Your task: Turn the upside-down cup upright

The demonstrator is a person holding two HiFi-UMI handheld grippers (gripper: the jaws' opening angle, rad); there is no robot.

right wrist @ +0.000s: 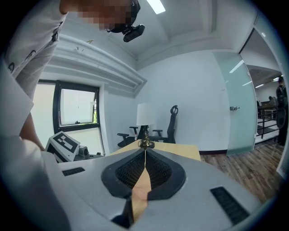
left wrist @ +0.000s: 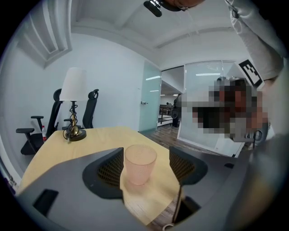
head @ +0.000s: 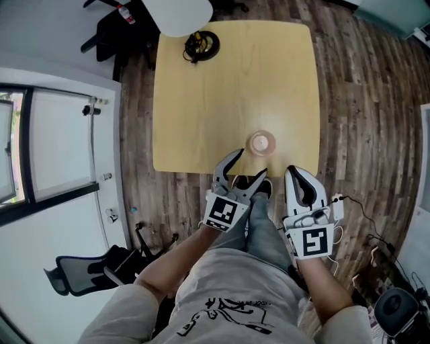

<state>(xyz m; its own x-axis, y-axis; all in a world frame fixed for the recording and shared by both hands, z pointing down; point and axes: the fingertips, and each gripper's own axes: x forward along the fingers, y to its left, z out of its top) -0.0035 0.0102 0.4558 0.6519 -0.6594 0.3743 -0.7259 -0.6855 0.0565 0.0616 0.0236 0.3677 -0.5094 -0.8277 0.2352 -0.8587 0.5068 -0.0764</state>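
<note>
A pale pink frosted cup (head: 262,142) stands with its mouth up near the front edge of the light wooden table (head: 222,101). My left gripper (head: 251,163) hangs just in front of it over the table's edge, its jaws wide apart. In the left gripper view the cup (left wrist: 140,164) shows in the gap between the two pads (left wrist: 110,170), and neither pad touches it. My right gripper (head: 293,171) is to the right of the cup, off the table's front edge, shut with nothing in it. Its closed jaws (right wrist: 145,151) point along the table.
A lamp with a white shade (head: 178,13) and a dark round base (head: 201,46) stands at the table's far edge. Black office chairs (head: 111,30) are behind it, another (head: 87,272) at lower left. The floor is wood planks (head: 356,121), with cables (head: 376,248) at the right.
</note>
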